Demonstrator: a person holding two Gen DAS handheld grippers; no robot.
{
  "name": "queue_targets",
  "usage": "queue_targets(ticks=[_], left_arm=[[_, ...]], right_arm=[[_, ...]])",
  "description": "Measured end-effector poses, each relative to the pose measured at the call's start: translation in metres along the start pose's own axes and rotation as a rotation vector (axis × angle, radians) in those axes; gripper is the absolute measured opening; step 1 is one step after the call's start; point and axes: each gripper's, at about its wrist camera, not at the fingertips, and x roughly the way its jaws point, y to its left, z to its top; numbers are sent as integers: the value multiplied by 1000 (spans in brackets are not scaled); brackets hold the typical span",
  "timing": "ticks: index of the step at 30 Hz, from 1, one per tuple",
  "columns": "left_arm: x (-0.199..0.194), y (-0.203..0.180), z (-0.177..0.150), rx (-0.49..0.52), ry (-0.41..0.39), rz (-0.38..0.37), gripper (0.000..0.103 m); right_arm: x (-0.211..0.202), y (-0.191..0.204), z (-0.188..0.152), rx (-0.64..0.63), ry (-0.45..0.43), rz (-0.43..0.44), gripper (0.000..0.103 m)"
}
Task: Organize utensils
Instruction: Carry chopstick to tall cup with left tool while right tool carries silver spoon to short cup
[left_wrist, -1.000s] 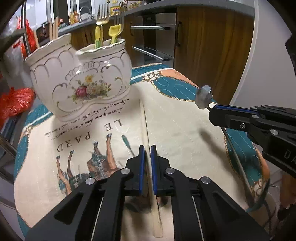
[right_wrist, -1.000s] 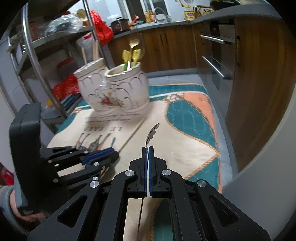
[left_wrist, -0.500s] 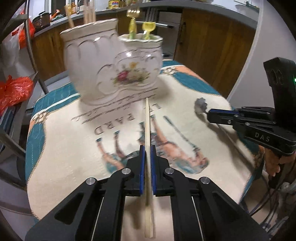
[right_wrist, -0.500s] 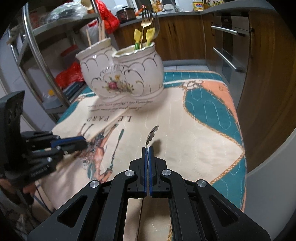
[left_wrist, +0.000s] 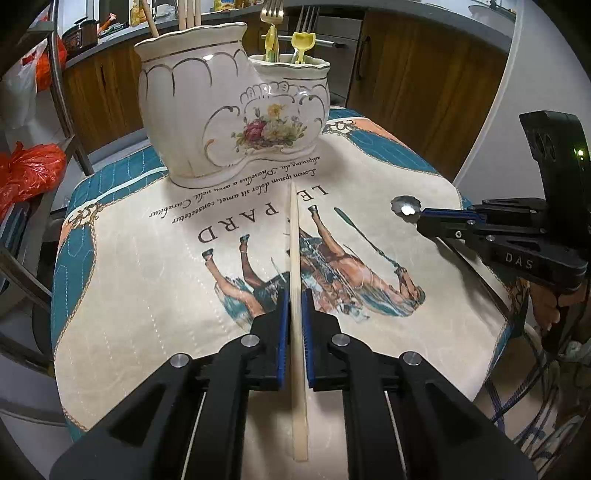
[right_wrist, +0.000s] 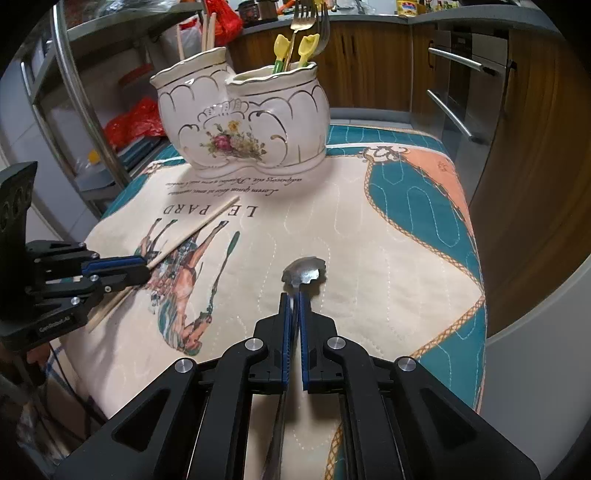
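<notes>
My left gripper grips a pale wooden chopstick that points at the holder, low over the cloth. Its jaws are opening slightly, with the stick still between the pads. My right gripper has a metal spoon's handle between its pads. The scalloped spoon bowl lies flat just past the fingertips, close above the cloth, and these jaws are opening slightly too. At the far side stands the white floral two-pot holder. Its taller pot has chopsticks and the lower one has forks.
The printed horse cloth covers a small table whose edges fall away on every side. A metal rack with red bags stands on the left. Wooden cabinets and an oven are behind and to the right.
The left wrist view has swung, so the holder now stands straight ahead of the chopstick. The spoon has turned in the right gripper from edge-on to bowl-flat, and it sits lower over the cloth.
</notes>
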Motion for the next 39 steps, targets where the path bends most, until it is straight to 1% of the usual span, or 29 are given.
queue_targets(ticks=[7, 11, 16, 17, 19, 21, 24, 25, 31, 35, 37, 39], left_arm=[[2, -1, 2, 3, 3, -4, 9], [4, -3, 4, 17, -10, -4, 6], [-3, 2, 3, 18, -51, -28, 6], [-8, 4, 4, 16, -80, -44, 6], [-16, 6, 5, 19, -119, -52, 6], [-27, 8, 7, 28, -181, -69, 6], [-39, 12, 9, 35, -241, -67, 6], [-43, 13, 10, 35, -268, -80, 6], [-65, 20, 16, 49, -407, -74, 6], [-81, 26, 29, 45, -528, -75, 6], [-89, 30, 40, 38, -585, -67, 6], [-93, 38, 55, 19, -642, -74, 6]], right_arm=[[1, -3, 2, 7, 16, 19, 6], [2, -2, 3, 4, 1, 19, 4], [-17, 10, 5, -37, -78, 11, 4], [-23, 12, 6, -42, -102, 14, 4], [-34, 13, 8, -48, -147, 22, 3], [-47, 16, 11, -57, -205, 16, 3], [-62, 21, 15, -77, -277, 8, 2], [-66, 23, 16, -86, -300, 4, 2], [-81, 36, 25, -133, -398, -26, 2], [-90, 44, 39, -156, -481, -55, 2], [-94, 49, 49, -170, -531, -77, 2], [-97, 51, 61, -178, -575, -92, 2]])
